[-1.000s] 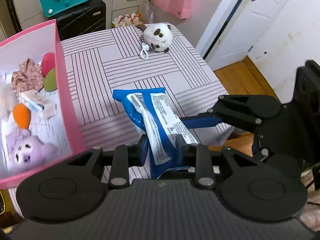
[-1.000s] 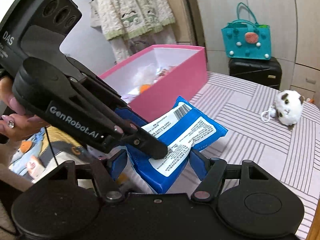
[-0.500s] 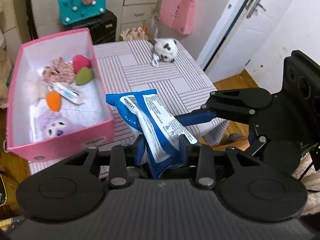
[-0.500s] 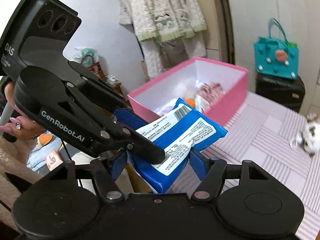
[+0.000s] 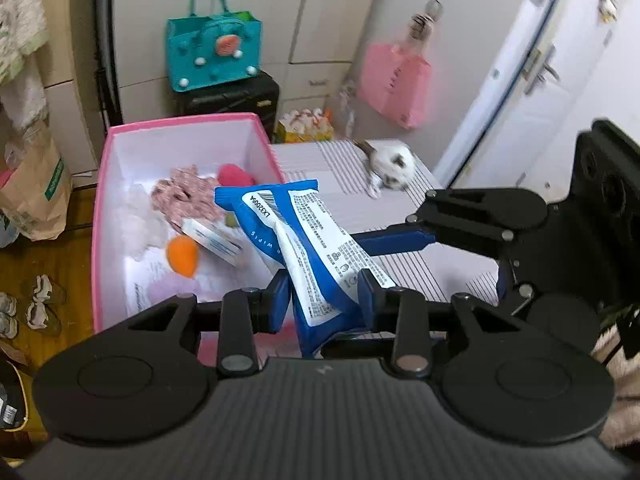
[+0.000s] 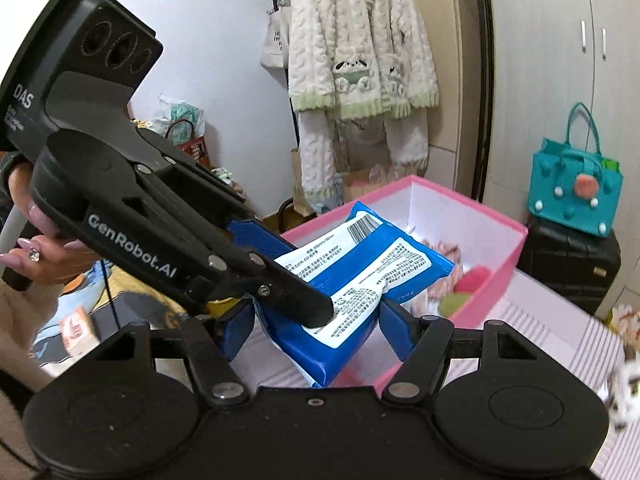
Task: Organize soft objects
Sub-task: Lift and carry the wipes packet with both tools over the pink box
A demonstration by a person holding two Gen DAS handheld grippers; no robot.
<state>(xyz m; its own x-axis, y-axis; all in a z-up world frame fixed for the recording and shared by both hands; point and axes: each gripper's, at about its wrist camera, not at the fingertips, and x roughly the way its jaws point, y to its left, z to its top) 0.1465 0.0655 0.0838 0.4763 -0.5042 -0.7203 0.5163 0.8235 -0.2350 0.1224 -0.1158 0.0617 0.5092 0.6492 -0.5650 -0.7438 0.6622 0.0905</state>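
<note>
A blue and white wipes pack (image 5: pixel 316 256) hangs in the air, partly over the open pink box (image 5: pixel 100 208). My left gripper (image 5: pixel 324 300) is shut on the pack's lower end. From the right, my right gripper's blue finger (image 5: pixel 396 239) presses its side. In the right wrist view the pack (image 6: pixel 360 280) sits squeezed between the right gripper's (image 6: pixel 318 332) pads, with the left gripper (image 6: pixel 296 280) clamped on it from the left. In the box lie an orange sponge (image 5: pixel 182 256), a pink sponge (image 5: pixel 236 174), a scrunchie (image 5: pixel 188 196) and a tube (image 5: pixel 214 240). A white plush animal (image 5: pixel 394 166) lies on the striped table (image 5: pixel 348 204).
A teal bag (image 5: pixel 214 56) stands on a black suitcase (image 5: pixel 228 98) behind the box. A pink bag (image 5: pixel 396 84) hangs by the white door (image 5: pixel 540 92). A paper bag (image 5: pixel 36 196) and slippers are on the floor at left. Fleece clothes (image 6: pixel 360 60) hang behind; a person's hand (image 6: pixel 40 248) holds the left gripper.
Both grippers have risen with the wipes pack and carried it left, from above the striped table to over the pink box's edge. The plush animal has stayed put.
</note>
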